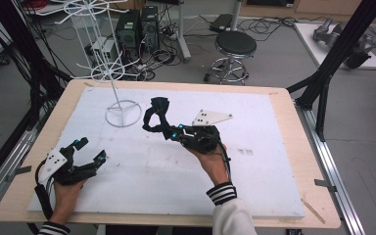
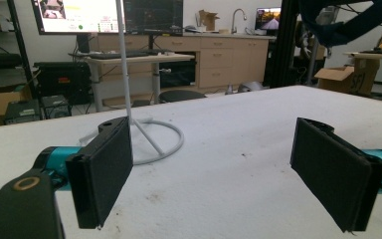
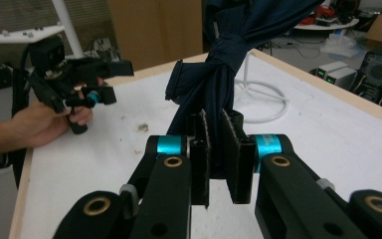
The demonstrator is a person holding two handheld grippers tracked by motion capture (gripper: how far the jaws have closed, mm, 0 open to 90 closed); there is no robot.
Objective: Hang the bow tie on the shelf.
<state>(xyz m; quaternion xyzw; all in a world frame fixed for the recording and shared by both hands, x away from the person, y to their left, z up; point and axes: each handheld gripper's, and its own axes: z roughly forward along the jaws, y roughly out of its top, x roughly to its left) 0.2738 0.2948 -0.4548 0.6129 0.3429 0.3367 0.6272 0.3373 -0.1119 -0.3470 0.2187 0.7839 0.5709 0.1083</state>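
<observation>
A dark navy knotted cloth [image 1: 155, 115] hangs lifted above the white board, held at its lower end by my right gripper [image 1: 172, 132]. In the right gripper view the cloth [image 3: 227, 59] rises from between the two pads, and that gripper [image 3: 217, 154] is shut on it. My left gripper [image 1: 91, 151] rests low at the board's left front, open, with nothing between its pads [image 2: 104, 172]. A white wire stand [image 1: 120, 73] with hooked arms rises from a ring base [image 2: 151, 142] at the board's back left, just left of the cloth.
The white board [image 1: 254, 186] covers a wooden table [image 1: 296, 147]. Black frame posts [image 1: 338, 54] stand at the right, with a stool [image 1: 234, 49] and computer towers [image 1: 137, 29] on the floor behind the table. The person's other hand and left gripper [image 3: 69, 74] sit at the far left.
</observation>
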